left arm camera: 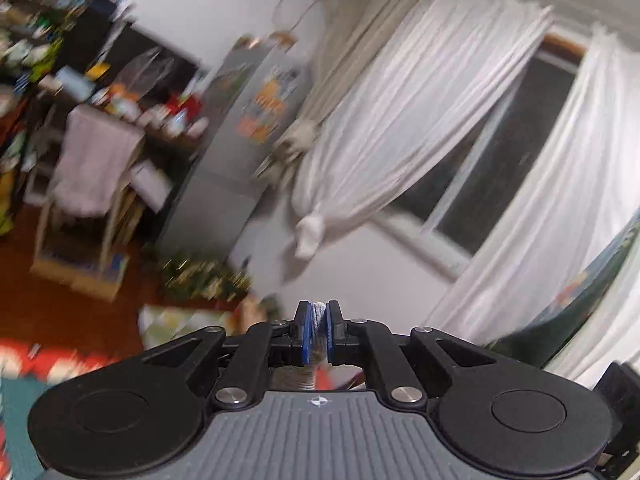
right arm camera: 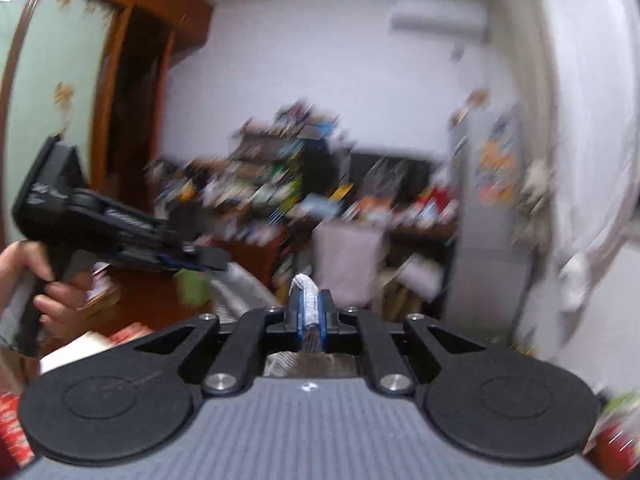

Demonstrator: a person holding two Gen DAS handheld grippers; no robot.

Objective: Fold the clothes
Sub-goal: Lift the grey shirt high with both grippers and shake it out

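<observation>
A grey-and-white striped garment [left arm camera: 318, 322] is pinched between the blue pads of my left gripper [left arm camera: 318, 310], which is shut on it and raised towards the room. The rest of the cloth hangs out of sight below. In the right wrist view the same striped garment [right arm camera: 308, 300] bulges up between the pads of my right gripper [right arm camera: 309, 300], also shut on it. Over at the left, a hand [right arm camera: 48, 284] holds the left gripper [right arm camera: 200, 259], with striped cloth [right arm camera: 240, 284] trailing under it. Both views are blurred by motion.
White curtains [left arm camera: 400, 120] and a dark window [left arm camera: 500, 184] fill the right side. A grey fridge [left arm camera: 224, 152], a cluttered desk [right arm camera: 320, 200] and a chair draped with pink cloth [right arm camera: 348, 256] stand ahead. A wooden wardrobe [right arm camera: 60, 60] is at the left. Red floor [left arm camera: 80, 312] lies below.
</observation>
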